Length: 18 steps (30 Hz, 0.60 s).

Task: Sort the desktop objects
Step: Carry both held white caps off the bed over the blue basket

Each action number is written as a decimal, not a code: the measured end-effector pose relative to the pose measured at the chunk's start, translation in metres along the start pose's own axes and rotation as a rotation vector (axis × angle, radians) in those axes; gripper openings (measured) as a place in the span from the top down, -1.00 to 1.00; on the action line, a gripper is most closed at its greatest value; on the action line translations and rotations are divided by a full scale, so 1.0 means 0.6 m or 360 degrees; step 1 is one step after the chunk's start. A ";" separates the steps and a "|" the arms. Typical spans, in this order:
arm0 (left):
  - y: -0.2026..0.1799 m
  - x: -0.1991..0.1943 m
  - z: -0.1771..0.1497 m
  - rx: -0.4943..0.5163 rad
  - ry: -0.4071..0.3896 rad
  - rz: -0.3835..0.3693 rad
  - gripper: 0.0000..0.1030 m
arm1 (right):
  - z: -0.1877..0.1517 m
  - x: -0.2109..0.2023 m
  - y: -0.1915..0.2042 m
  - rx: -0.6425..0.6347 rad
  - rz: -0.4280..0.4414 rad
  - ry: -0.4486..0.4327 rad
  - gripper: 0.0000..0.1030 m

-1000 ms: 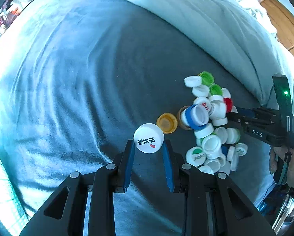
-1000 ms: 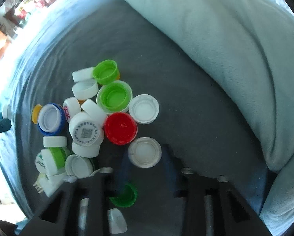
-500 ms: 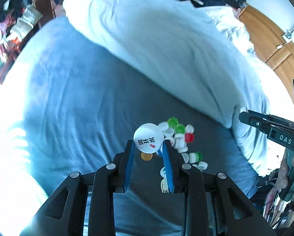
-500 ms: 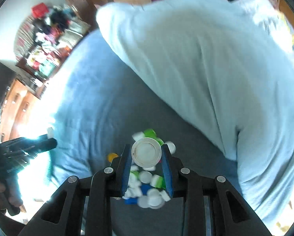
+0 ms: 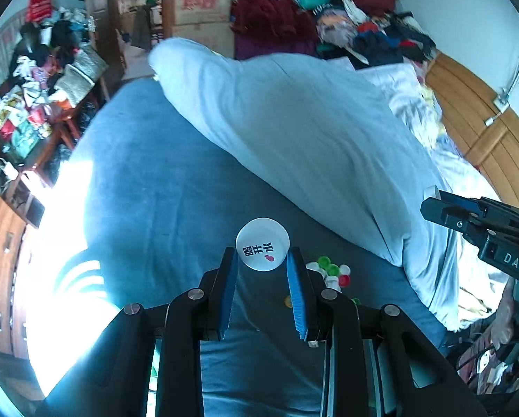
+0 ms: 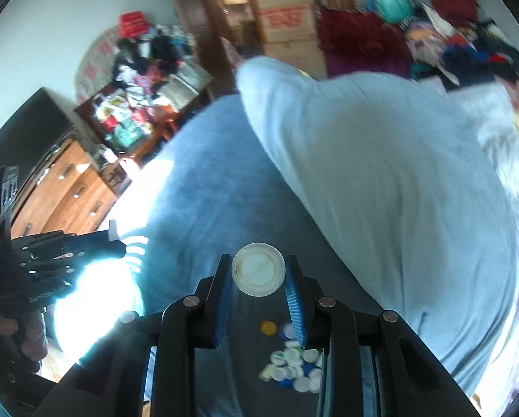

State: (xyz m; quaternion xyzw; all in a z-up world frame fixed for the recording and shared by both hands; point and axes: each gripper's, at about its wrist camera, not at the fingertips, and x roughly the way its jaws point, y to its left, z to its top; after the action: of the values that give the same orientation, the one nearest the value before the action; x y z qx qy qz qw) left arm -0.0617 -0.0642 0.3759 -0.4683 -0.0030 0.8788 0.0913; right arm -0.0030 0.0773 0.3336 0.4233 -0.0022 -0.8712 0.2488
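My left gripper (image 5: 262, 260) is shut on a white bottle cap with black printed characters (image 5: 262, 244), held high above the bed. My right gripper (image 6: 258, 274) is shut on a plain white cap (image 6: 258, 268) that shows its hollow side. Far below on the dark blue sheet (image 5: 162, 187) lies the pile of bottle caps (image 5: 330, 272), white, green, red and one yellow; in the right wrist view the pile of bottle caps (image 6: 294, 365) sits behind the fingers. The right gripper (image 5: 433, 205) also shows at the left view's right edge, and the left gripper (image 6: 115, 243) at the right view's left edge.
A pale blue duvet (image 5: 311, 132) lies heaped across the far side of the bed. A cluttered wooden table (image 5: 26, 111) and a dresser (image 6: 68, 187) stand to the left. Piled clothes (image 5: 363, 34) and cardboard boxes (image 5: 203, 0) fill the back. Glaring sunlight (image 5: 61, 278) falls on the bed's left edge.
Both grippers have risen a long way with their caps held. The cap pile has shrunk to a small cluster below, and the room beyond the bed has come into view.
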 end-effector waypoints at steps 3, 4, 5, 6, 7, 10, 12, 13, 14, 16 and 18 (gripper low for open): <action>0.031 -0.033 0.000 -0.0039 -0.0046 0.0041 0.53 | 0.025 -0.011 0.059 -0.0075 0.0057 -0.0047 0.38; 0.040 -0.041 -0.002 -0.0047 -0.0063 0.0064 0.53 | 0.028 -0.015 0.072 -0.0097 0.0072 -0.0058 0.38; 0.051 -0.052 -0.004 -0.0055 -0.0080 0.0089 0.53 | 0.034 -0.019 0.089 -0.0121 0.0091 -0.0069 0.38; 0.057 -0.057 -0.006 -0.0063 -0.0093 0.0105 0.53 | 0.039 -0.019 0.107 -0.0145 0.0109 -0.0077 0.38; 0.068 -0.065 -0.008 -0.0072 -0.0105 0.0123 0.53 | 0.044 -0.019 0.126 -0.0171 0.0130 -0.0084 0.38; 0.097 -0.085 -0.014 -0.0102 -0.0140 0.0175 0.53 | 0.057 -0.017 0.183 -0.0246 0.0191 -0.0097 0.37; 0.119 -0.098 -0.021 -0.0138 -0.0156 0.0209 0.53 | 0.061 -0.016 0.219 -0.0293 0.0238 -0.0095 0.37; 0.129 -0.103 -0.026 -0.0154 -0.0161 0.0223 0.53 | 0.061 -0.016 0.235 -0.0319 0.0255 -0.0095 0.37; 0.140 -0.109 -0.032 -0.0171 -0.0165 0.0238 0.53 | 0.062 -0.013 0.253 -0.0347 0.0275 -0.0093 0.37; 0.162 -0.122 -0.045 -0.0201 -0.0176 0.0271 0.53 | 0.061 -0.011 0.288 -0.0394 0.0318 -0.0089 0.37; 0.185 -0.132 -0.059 -0.0236 -0.0179 0.0302 0.53 | 0.063 -0.008 0.323 -0.0441 0.0357 -0.0085 0.37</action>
State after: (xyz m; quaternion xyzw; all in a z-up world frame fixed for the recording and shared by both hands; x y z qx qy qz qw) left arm -0.0070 -0.1893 0.4111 -0.4220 -0.0289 0.9057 -0.0275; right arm 0.0555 -0.0980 0.4030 0.3587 0.0639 -0.8408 0.4003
